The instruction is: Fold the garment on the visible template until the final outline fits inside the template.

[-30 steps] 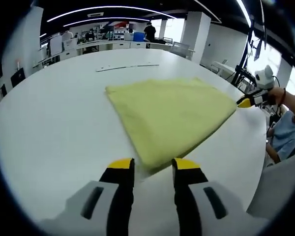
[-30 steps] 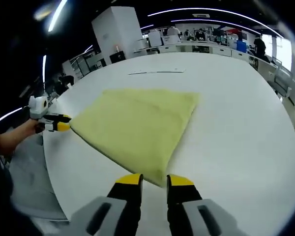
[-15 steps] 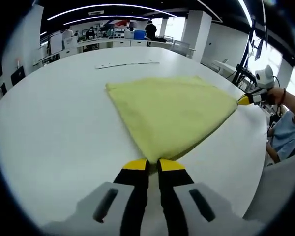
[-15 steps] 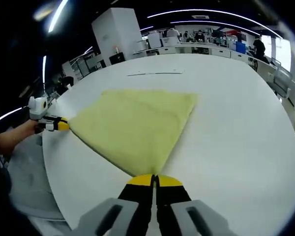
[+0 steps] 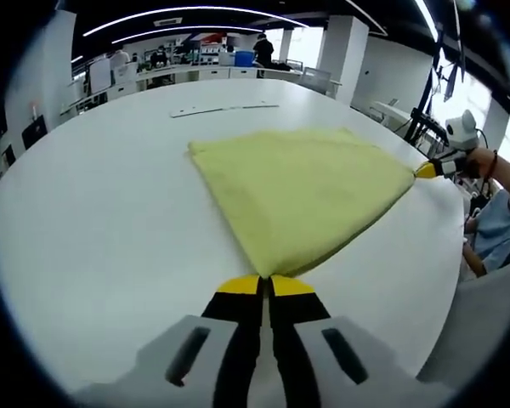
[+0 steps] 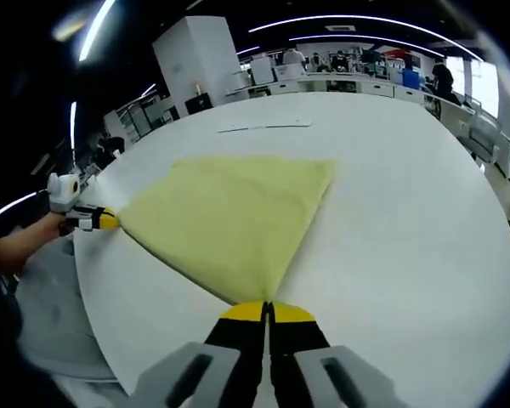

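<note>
Left gripper [image 5: 265, 287] and right gripper [image 6: 266, 312], jaws closed, each pinch a near corner of the yellow garment [image 5: 302, 191] spread ahead on the white desk [image 5: 93, 195].

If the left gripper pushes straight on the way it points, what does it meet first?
The yellow garment itself: the left gripper is shut on its near corner, so it would bunch the cloth across the white table. The thin strip beyond probably lies off that line.

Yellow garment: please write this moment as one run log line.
left claw: shut on yellow garment corner | right claw: shut on opposite corner | garment: flat on white table
</note>
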A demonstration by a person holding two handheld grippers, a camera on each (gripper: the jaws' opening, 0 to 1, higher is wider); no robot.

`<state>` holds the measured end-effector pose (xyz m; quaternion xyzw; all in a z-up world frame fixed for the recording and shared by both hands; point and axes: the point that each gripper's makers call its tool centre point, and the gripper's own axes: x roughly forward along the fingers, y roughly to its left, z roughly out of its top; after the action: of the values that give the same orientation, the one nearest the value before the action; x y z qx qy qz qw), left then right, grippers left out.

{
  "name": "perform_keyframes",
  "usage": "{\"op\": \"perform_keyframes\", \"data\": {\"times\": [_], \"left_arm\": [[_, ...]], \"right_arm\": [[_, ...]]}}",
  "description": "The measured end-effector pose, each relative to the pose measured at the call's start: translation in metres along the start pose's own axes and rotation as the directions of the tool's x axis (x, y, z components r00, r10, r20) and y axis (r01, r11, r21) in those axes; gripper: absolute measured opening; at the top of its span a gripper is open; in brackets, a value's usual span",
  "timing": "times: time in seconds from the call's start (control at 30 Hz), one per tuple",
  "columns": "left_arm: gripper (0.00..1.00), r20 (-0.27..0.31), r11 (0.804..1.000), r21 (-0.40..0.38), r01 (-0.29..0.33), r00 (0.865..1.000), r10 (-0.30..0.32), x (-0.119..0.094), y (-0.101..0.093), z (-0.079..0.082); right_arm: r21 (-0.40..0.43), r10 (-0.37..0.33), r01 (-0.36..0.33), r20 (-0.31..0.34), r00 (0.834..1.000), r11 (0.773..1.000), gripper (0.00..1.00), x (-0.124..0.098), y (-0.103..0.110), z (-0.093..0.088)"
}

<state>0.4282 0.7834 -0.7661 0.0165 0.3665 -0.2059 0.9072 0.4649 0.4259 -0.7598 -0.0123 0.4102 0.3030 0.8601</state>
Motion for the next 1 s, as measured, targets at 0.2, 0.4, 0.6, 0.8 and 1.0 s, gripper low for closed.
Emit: {"op": "perform_keyframes", "data": {"times": [0.2, 0.4, 0.6, 0.8, 1.0], "left_arm": [[0.00, -0.005, 1.000, 0.005, -0.001, 1.000, 0.001, -0.008, -0.003, -0.005], [0.00, -0.010, 1.000, -0.003, 0.003, 1.000, -0.003, -0.013, -0.007, -0.011], [0.00, 0.000, 0.998, -0.056, 0.011, 1.000, -0.011, -0.014, -0.006, -0.014], [0.00, 0.010, 0.995, -0.100, -0.002, 1.000, 0.003, -0.019, -0.001, -0.015], [0.17, 0.065, 0.991, -0.137, 0.001, 0.998, 0.008, -0.027, -0.001, -0.004]], "right_arm": [[0.006, 0.008, -0.008, -0.001, 1.000, 1.000, 0.00, -0.004, 0.003, -0.005], [0.013, 0.014, -0.014, 0.006, 1.000, 1.000, 0.00, -0.010, 0.007, -0.008], [0.013, 0.022, -0.022, 0.015, 1.000, 1.000, 0.00, -0.011, 0.008, -0.009], [0.029, 0.031, -0.032, 0.024, 0.999, 0.999, 0.00, -0.010, 0.009, -0.008], [0.020, -0.023, 0.022, 0.046, 0.999, 1.000, 0.17, -0.010, 0.004, -0.001]]}}
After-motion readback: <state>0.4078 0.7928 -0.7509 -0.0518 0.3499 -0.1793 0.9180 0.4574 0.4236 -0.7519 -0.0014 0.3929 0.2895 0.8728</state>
